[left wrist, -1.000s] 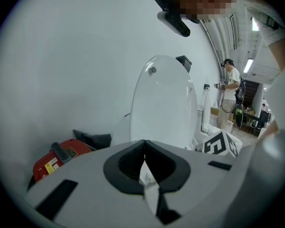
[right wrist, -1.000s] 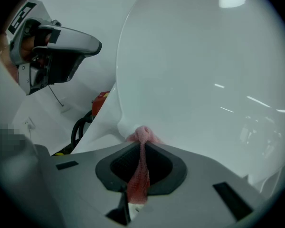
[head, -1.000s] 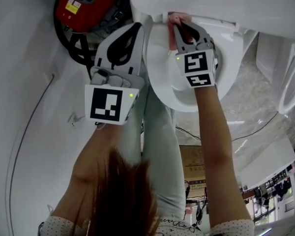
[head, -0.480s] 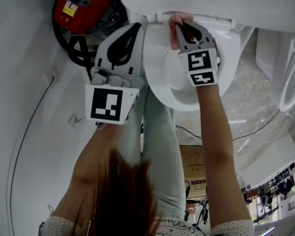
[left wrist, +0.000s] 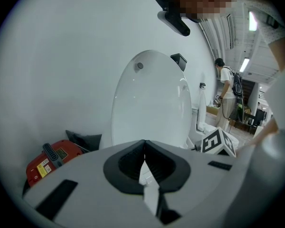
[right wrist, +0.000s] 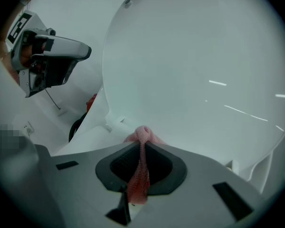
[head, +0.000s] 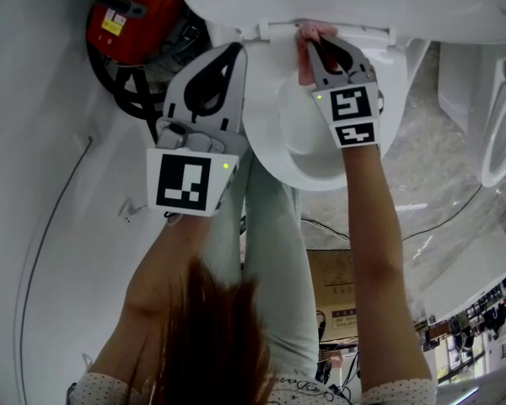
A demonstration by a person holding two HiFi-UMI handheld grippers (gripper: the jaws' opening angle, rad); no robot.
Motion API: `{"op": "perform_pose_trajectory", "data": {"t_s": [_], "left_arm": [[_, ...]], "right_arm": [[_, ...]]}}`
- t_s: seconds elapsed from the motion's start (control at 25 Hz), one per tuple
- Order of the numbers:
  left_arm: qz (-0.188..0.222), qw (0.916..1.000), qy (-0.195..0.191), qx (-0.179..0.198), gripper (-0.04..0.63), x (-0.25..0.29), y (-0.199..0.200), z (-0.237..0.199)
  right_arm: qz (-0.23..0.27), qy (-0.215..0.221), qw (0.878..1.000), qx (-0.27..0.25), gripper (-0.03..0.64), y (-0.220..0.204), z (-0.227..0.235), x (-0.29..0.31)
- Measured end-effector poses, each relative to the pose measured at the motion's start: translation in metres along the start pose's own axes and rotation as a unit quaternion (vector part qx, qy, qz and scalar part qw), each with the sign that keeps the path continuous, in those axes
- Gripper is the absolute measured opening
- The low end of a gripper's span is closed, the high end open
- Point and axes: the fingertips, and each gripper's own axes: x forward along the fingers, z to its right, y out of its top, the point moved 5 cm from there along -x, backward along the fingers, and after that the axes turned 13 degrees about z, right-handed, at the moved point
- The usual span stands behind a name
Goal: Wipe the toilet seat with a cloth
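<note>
Slightly further right along the back end of the toilet seat (head: 266, 137) than one second ago: right gripper (head: 310, 47). Grips a pink cloth (right wrist: 141, 172) between its fingers (right wrist: 168, 167), closed tight on it, with a small bunch of the cloth out in front of the tips. Presses this bunch on the white seat close to the hinge, just under the raised lid (right wrist: 194, 65). Almost the same place as before for left gripper (head: 234, 51): just beside the left edge of the seat, whether touching it or not, cannot tell. Shows fingers (left wrist: 123, 163) closed together, with nothing between them. Points toward the upright lid. Beyond it, near the white wall, a red device (head: 131, 11) with black hose or cable around it, well apart from the cloth. Farther to the right, on the stone-pattern floor (head: 430, 167), part of what looks like another white toilet (head: 497, 133).
</note>
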Motion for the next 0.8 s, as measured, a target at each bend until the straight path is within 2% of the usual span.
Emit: {"op": "perform_pose_trajectory", "data": {"t_s": [0.8], "left_arm": [[-0.007, 0.9996, -0.028, 0.004, 0.004, 0.014, -0.001, 0.016]], "right_arm": [[-0.003, -0.046, 0.998, 0.030, 0.044, -0.018, 0.045, -0.029]]}}
